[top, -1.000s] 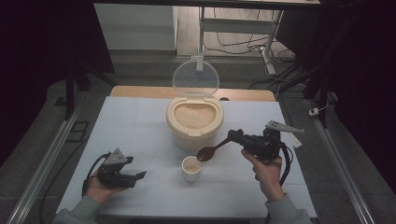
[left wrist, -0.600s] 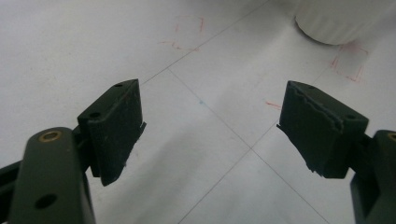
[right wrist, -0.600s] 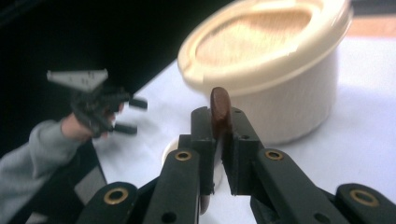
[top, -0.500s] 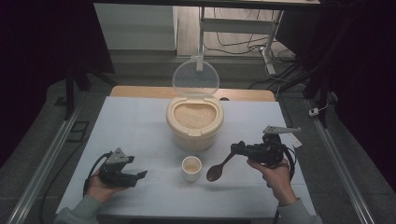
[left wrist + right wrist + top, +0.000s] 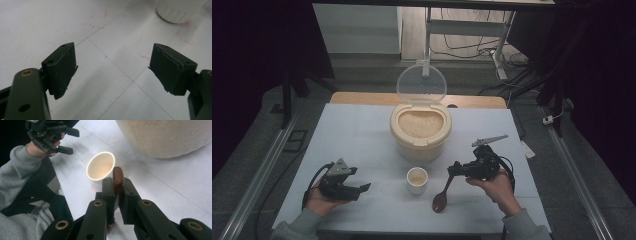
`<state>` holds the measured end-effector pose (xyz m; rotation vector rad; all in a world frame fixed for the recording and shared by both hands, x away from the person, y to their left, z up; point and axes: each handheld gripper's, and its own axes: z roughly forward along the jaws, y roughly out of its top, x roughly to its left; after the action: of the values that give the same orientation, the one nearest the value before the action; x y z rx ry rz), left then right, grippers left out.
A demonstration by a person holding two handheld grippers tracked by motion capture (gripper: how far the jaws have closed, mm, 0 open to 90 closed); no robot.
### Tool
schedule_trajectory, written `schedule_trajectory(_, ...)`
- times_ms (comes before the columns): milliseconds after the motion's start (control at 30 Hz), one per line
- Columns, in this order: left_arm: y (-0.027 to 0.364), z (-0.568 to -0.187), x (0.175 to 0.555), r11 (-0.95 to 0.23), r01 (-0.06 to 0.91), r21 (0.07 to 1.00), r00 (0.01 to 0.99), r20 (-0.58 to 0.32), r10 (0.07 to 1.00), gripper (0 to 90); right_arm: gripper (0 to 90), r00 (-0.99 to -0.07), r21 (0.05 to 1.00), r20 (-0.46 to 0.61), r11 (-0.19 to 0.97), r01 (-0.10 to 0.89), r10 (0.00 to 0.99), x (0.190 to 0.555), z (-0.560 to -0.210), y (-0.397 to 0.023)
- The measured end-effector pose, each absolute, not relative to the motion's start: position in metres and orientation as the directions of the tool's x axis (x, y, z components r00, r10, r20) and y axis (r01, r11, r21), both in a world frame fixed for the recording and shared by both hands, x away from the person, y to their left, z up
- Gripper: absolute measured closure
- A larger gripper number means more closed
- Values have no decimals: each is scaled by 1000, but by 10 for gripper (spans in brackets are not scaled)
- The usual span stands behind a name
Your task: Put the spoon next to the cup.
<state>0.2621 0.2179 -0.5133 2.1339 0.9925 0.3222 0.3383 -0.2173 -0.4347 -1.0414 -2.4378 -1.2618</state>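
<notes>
A cream rice container [image 5: 419,137] with its clear lid [image 5: 421,82] raised stands at the table's middle, filled with pale grains. In front of it is a small white cup [image 5: 417,179]. My right gripper [image 5: 455,170] is to the right of the cup, shut on the handle of a brown wooden spoon [image 5: 441,197] whose bowl hangs down close to the table. In the right gripper view the spoon handle [image 5: 118,176] is clamped between the jaws of the right gripper [image 5: 117,184], with the cup [image 5: 100,166] just beyond. My left gripper [image 5: 362,189] rests open at the front left, and nothing lies between the jaws of the left gripper [image 5: 112,67].
The white table [image 5: 357,135] has faint red marks and thin grid lines. The cup's base [image 5: 178,11] stands ahead of the left jaws. The container wall [image 5: 165,137] is close on the right gripper's far side. Metal rails run along both table sides.
My right gripper moved the spoon from above the cup to the right and downward, and its bowl now hangs low beside the cup. The left gripper stayed in place.
</notes>
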Motion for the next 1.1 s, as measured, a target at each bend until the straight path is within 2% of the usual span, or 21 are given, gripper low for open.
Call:
schedule_trajectory(267, 217, -514, 262, -422, 551, 719, 668, -77, 740, 215, 783, -703, 625, 464, 363, 691, 539, 355, -448, -214)
schedule_trajectory(600, 217, -514, 262, -425, 553, 716, 668, -76, 740, 214, 718, -691, 660, 420, 325, 677, 588, 372, -476, -207)
schedule_trajectory(1100, 216, -515, 262, -434, 554, 711, 672, -73, 737, 213, 573, -669, 652, 265, 382, 655, 695, 380, -506, -193)
